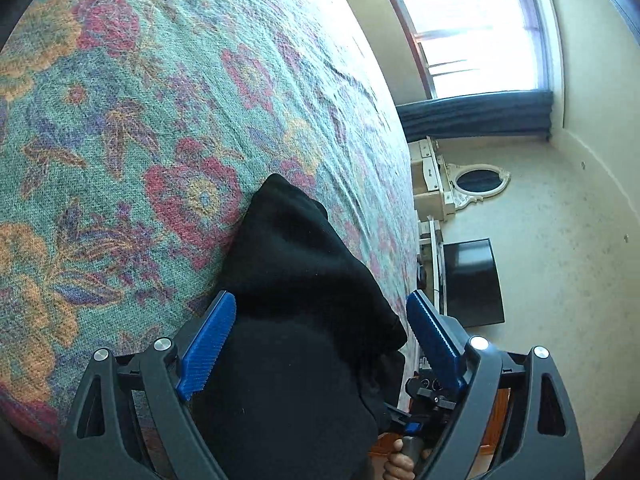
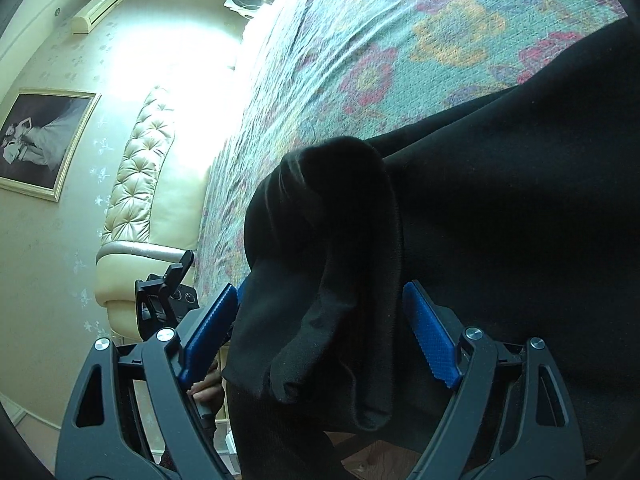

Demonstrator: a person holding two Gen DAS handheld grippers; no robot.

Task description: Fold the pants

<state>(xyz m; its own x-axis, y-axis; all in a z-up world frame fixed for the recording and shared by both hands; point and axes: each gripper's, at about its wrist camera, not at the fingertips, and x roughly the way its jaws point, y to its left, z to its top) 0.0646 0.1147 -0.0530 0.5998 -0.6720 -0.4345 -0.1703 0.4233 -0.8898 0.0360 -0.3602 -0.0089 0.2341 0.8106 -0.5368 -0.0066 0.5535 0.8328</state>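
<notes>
The black pants (image 1: 304, 280) lie on a floral bedspread (image 1: 140, 100) and hang over the bed's edge. My left gripper (image 1: 320, 328) is open, its blue pads (image 1: 208, 344) on either side of a bunched fold of the pants. In the right wrist view the pants (image 2: 500, 200) spread across the bedspread (image 2: 380, 40), with a rolled hem or waistband end (image 2: 340, 220) between the blue pads (image 2: 430, 332) of my right gripper (image 2: 316, 320), which is open around it. The other gripper (image 2: 168, 288) shows at the left.
A window with dark curtains (image 1: 476, 112), an oval mirror (image 1: 478, 180) and a dark screen (image 1: 472, 280) stand beyond the bed. A tufted cream headboard (image 2: 140, 184), a framed picture (image 2: 40, 140) and an air conditioner (image 2: 98, 8) are on the wall side.
</notes>
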